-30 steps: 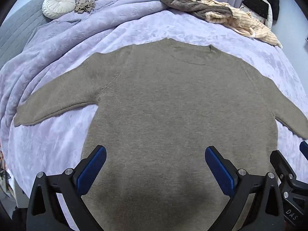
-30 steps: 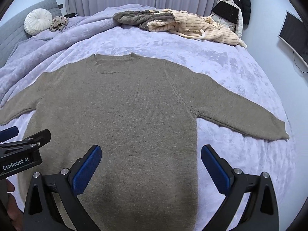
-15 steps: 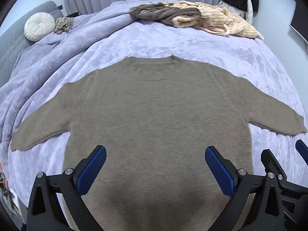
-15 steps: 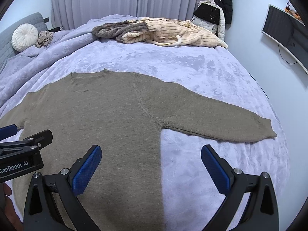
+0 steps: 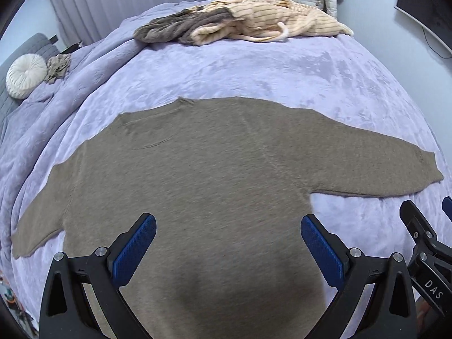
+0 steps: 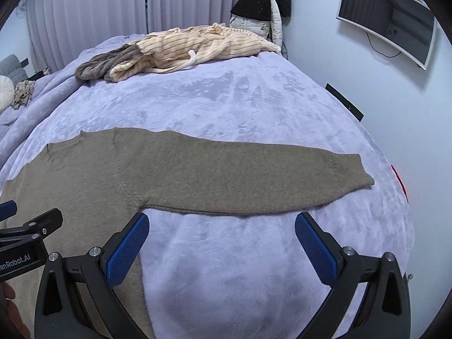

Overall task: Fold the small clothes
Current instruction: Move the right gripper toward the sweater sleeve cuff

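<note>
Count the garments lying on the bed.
3, maybe more hidden in the pile. The brown sweater lies spread flat nearest the grippers. A grey knit and a cream striped knit are heaped together at the far edge of the bed.

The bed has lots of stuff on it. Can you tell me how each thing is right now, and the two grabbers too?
Brown sweater: spread flat, unfolded, both sleeves stretched out.
Striped cream garment: crumpled in a heap.
Grey garment: bunched up beside the cream one.
Purple blanket: spread out, rumpled at the left.
Left gripper: open, empty, above the sweater.
Right gripper: open, empty.
Wall screen: off.
</note>
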The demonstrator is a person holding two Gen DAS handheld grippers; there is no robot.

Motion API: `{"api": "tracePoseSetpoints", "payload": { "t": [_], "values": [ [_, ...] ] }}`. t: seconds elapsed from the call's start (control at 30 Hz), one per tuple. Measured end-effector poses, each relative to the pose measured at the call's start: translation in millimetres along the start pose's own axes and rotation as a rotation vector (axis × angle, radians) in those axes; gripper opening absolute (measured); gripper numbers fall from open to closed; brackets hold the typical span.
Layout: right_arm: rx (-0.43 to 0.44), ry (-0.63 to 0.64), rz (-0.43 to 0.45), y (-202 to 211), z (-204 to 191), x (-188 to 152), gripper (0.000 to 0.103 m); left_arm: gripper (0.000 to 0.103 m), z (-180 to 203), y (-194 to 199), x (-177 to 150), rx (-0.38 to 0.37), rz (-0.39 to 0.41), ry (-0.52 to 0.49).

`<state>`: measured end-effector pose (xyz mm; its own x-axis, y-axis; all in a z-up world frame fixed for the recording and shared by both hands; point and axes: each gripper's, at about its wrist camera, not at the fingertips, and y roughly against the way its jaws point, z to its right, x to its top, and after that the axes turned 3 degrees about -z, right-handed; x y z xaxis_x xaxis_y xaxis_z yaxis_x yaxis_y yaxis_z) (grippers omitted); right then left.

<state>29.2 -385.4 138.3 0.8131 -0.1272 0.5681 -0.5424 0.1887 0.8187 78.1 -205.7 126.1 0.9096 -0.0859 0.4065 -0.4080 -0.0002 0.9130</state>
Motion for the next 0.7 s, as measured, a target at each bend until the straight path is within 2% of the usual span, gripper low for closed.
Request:
{"api": "tracePoseSetpoints", "payload": {
  "t": [0.7],
  "values": [
    [-0.107, -0.143, -0.058, -62.4, 110.6, 13.8, 0.103, 0.103, 115.2, -54.8, 42.6, -0.044, -0.069, -0.111]
  ]
}}
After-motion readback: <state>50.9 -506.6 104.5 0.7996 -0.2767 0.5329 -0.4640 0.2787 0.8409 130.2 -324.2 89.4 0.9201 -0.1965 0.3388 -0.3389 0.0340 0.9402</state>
